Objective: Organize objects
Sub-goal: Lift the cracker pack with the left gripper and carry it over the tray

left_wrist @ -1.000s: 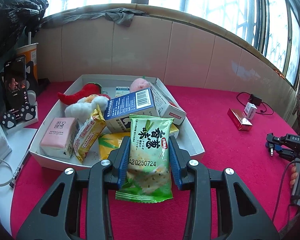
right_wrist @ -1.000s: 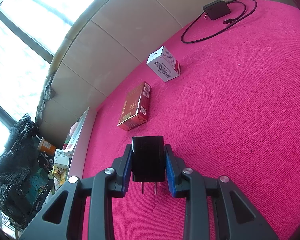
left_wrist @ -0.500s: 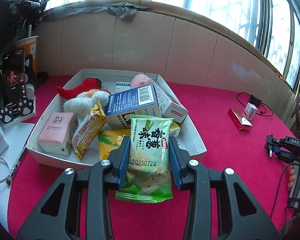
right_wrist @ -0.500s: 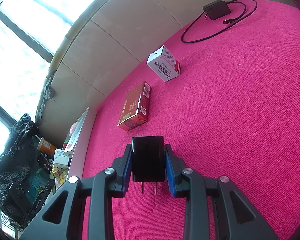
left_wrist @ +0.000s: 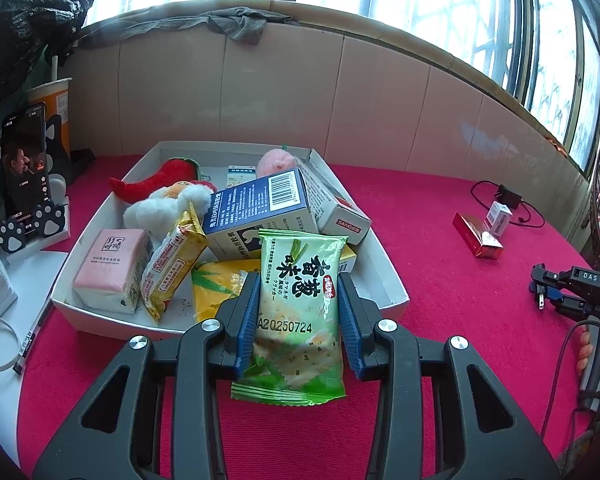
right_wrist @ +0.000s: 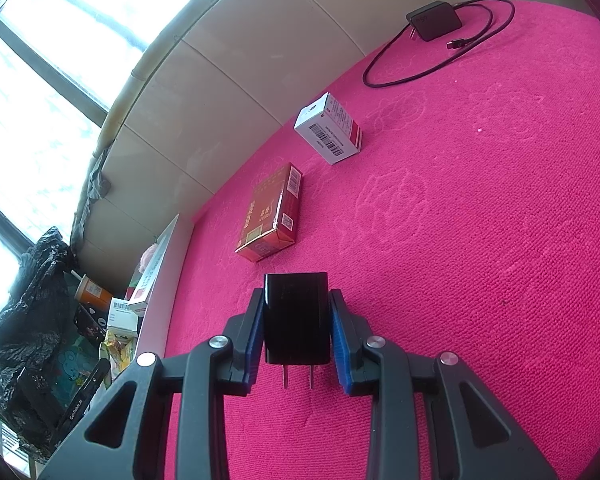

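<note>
Cracker packet (left_wrist: 298, 304) clamped, overhanging crowded tray (left_wrist: 396, 292) rim.

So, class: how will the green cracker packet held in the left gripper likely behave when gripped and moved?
The green cracker packet is probably light and floppy: its crimped lower end hangs unsupported. The glossy film may slip. Crackers inside could crack if the left gripper squeezes harder.

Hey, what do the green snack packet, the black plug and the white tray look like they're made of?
Green snack packet: thin glossy plastic film, going by its sheen, wrinkles and crimped bottom seal. Black plug: smooth hard plastic, probably, with two metal prongs underneath. White tray: looks like matte cardboard, with thin flat walls and folded corners, though coated board or plastic can't be ruled out.
</note>
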Demonstrator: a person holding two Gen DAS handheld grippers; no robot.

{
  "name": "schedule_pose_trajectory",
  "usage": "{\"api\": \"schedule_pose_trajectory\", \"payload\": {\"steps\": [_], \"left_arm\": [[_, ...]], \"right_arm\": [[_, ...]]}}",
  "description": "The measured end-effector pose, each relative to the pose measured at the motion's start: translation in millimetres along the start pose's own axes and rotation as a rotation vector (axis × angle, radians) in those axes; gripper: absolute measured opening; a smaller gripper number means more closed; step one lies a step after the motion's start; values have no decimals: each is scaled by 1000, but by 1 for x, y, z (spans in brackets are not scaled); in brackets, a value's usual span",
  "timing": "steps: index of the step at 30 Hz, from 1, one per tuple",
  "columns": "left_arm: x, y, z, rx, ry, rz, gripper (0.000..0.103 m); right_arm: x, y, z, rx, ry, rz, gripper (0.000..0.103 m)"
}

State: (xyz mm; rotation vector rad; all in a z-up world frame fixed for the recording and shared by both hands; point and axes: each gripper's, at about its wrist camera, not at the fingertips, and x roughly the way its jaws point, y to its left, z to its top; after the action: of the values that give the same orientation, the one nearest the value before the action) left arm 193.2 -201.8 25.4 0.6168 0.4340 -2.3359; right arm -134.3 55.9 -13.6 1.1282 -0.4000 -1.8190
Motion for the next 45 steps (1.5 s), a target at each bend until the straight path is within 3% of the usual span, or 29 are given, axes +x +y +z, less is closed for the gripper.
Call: {"api": "schedule_pose_trajectory", "payload": {"steps": [37, 45], "left_arm": [[1, 16, 0, -84, 5, -34, 37], [-7, 18, 4, -79, -26, -36, 37]], "right_arm": [[-4, 3, 1, 6, -17, 6, 30], [-21, 30, -3, -76, -66, 2, 30]]}}
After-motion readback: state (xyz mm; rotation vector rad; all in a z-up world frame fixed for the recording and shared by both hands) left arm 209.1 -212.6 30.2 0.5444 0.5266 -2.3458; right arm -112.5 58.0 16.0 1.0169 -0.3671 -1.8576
